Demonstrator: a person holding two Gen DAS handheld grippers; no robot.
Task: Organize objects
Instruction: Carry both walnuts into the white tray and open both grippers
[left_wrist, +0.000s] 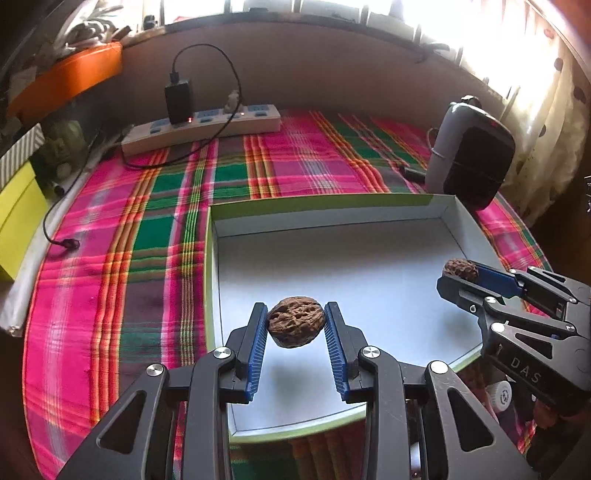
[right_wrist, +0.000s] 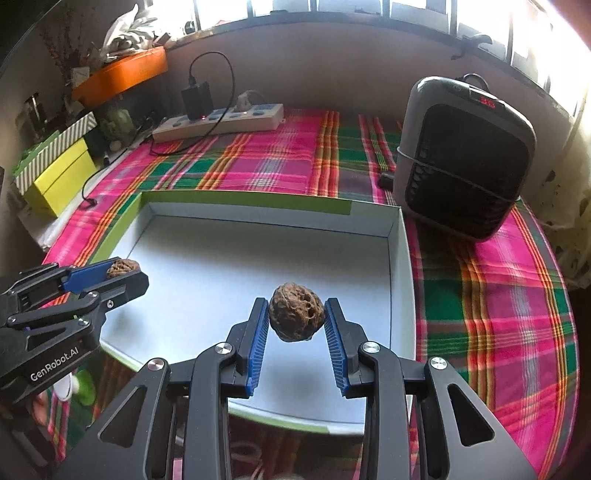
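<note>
My left gripper (left_wrist: 296, 325) is shut on a brown walnut (left_wrist: 296, 326) and holds it above the floor of a shallow white box with a green rim (left_wrist: 214, 266). My right gripper (right_wrist: 296, 321) is shut on a second brown walnut (right_wrist: 296, 316), also held above the white box (right_wrist: 400, 280). The right gripper shows at the right of the left wrist view (left_wrist: 460, 275) with its walnut (left_wrist: 461, 269) over the box's right wall. The left gripper shows at the left of the right wrist view (right_wrist: 123, 273) with its walnut (right_wrist: 122, 267) near the box's left wall.
The box lies on a pink and green plaid cloth (left_wrist: 147, 229). A grey and black heater (right_wrist: 465, 158) stands right of the box. A white power strip (left_wrist: 203, 127) with a black charger (left_wrist: 179, 98) lies at the back. Yellow-green boxes (right_wrist: 59, 173) and an orange tray (right_wrist: 122, 74) stand left.
</note>
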